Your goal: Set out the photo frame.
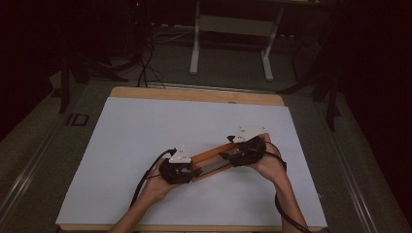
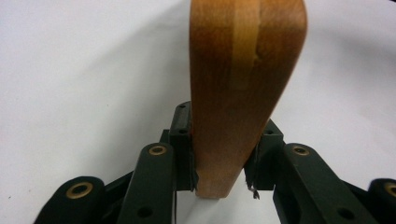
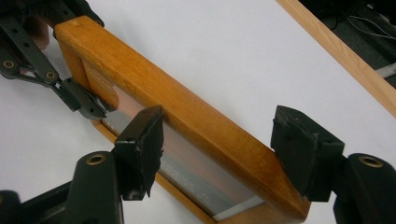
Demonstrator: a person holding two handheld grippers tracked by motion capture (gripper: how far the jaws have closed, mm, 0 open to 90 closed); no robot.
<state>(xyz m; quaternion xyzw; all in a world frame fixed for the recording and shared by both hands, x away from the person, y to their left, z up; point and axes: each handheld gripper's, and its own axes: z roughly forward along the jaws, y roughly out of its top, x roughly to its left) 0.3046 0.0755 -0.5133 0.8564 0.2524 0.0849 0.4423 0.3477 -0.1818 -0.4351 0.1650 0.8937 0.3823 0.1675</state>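
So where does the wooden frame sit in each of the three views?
High view: wooden frame lies slantwise between the two grippers, lower centre.
Left gripper view: its end edge stands upright at centre, between the black jaws.
Right gripper view: it runs diagonally from upper left to lower right.
Shared landmark: the white sheet beneath it.

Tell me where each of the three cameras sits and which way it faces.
High view: above the person's side, looking forward and down on the table; both forearms, left gripper, right gripper.
Left gripper view: on the left gripper, looking along its jaws, pressed on the end of the wooden frame.
Right gripper view: on the right gripper, looking down along the frame; jaws stand apart astride its rail.
Shared: all three show the wooden frame.
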